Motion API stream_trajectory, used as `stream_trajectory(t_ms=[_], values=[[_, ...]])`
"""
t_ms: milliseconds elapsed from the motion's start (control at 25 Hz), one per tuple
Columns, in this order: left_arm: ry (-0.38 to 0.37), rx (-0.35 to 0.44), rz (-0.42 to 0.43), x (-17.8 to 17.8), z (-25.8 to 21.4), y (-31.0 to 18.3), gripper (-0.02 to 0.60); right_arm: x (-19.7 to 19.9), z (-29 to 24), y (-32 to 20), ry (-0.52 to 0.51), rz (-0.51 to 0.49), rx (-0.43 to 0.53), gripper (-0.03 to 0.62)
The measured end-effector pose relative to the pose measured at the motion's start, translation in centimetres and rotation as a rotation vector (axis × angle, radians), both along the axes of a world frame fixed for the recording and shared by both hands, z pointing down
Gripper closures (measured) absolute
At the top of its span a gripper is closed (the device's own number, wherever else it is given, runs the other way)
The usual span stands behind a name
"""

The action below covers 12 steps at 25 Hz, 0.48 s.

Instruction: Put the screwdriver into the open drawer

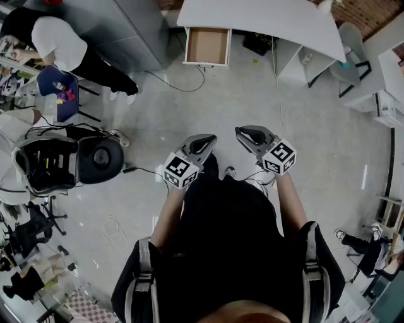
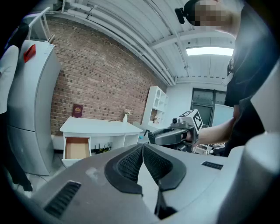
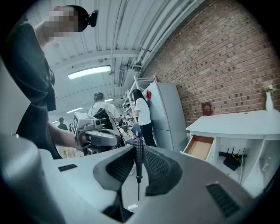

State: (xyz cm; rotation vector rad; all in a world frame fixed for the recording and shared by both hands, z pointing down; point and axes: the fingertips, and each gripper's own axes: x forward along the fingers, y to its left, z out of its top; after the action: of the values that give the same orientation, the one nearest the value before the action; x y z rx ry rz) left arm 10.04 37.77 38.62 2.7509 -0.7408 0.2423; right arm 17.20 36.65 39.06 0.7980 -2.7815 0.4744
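screwdriver (image 3: pixel 138 162) sat pinched between the pads of my right gripper (image 1: pixel 247 134). dark handle up at the jaw tips, thin shaft pointing back down toward the gripper body. jaws closed on the handle, and the grip looked square. i judged it was held that way so the tool wouldn't swing while carried. in the head view the tool was too small to pick out.

left gripper (image 2: pixel 142 151): jaws pressed together, nothing between them. it rode beside the right one, near but not touching, both held out in front of my chest. no job for it here as far as i could see; likely just parked out of the way.

open drawer (image 1: pixel 207 46) lay well ahead across grey floor (image 1: pixel 252 94), pulled out from the left end of the white desk (image 1: pixel 271 17). brown bottom showing, nothing visible inside. a grey cabinet (image 1: pixel 126 31) stood just left of it. a person in a white top (image 1: pixel 60 39) was further left, well apart from my line.

judgement: carry stage, tool in hand, drawer not yet reached. next calls for closing the gap, then bringing the right gripper over the drawer and lowering before letting go. risks: the slim handle rolling in the pads, or the shaft catching the drawer's front edge.
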Motion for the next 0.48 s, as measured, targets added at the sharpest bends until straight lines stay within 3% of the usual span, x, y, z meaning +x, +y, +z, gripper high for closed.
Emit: stream_trajectory(t_ms=[480], values=[[-0.008,-0.009,-0.012,-0.1,-0.3,-2.9,0.565,-0.1,0.0,-3.0,-0.013,-0.007,-0.012,0.471]])
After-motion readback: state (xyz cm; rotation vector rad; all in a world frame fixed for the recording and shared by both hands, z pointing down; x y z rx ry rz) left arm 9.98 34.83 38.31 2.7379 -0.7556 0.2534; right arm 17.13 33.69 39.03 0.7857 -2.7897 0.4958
